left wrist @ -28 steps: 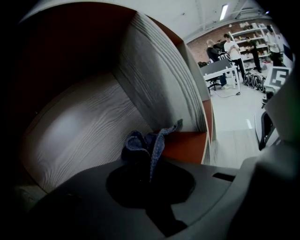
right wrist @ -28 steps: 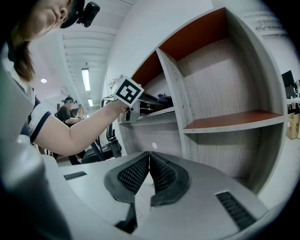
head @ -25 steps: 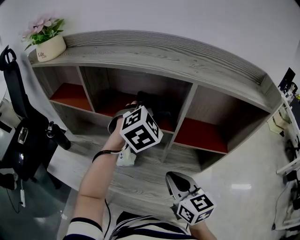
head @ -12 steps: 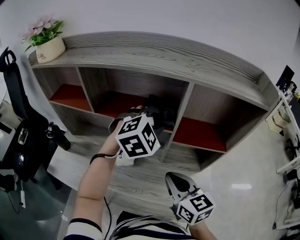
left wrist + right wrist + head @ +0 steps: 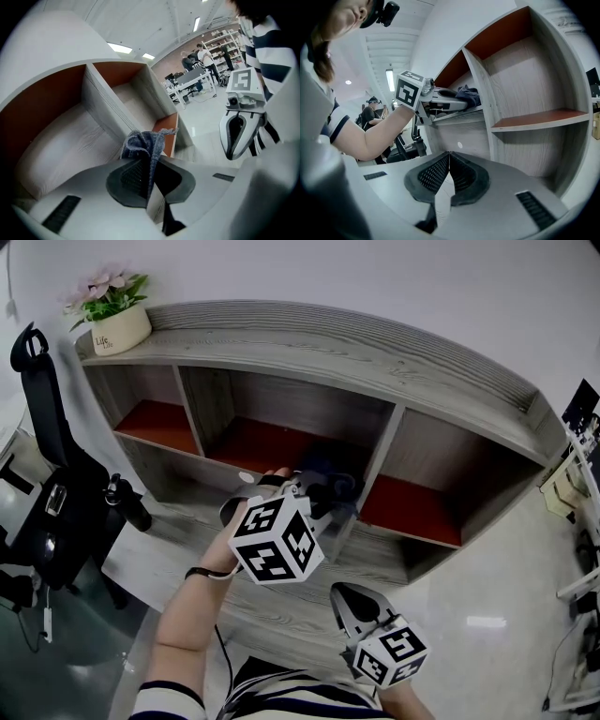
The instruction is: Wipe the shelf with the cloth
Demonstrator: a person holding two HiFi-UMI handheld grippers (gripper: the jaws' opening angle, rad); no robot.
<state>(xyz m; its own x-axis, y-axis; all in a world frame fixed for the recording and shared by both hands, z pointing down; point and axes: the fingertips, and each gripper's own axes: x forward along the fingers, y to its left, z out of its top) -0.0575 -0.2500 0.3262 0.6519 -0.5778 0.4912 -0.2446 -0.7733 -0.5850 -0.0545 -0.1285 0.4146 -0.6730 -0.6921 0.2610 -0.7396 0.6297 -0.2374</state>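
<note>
Grey wooden shelf (image 5: 375, 362) faced me; my left gripper (image 5: 149, 160) had its jaws clamped on the blue cloth (image 5: 143, 140) at the middle compartment's front edge, beside the divider. My right gripper (image 5: 448, 155) hung lower, jaws together, empty.

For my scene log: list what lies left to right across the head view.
Chair → potted plant → left gripper, shut on the cloth → right gripper.
</note>
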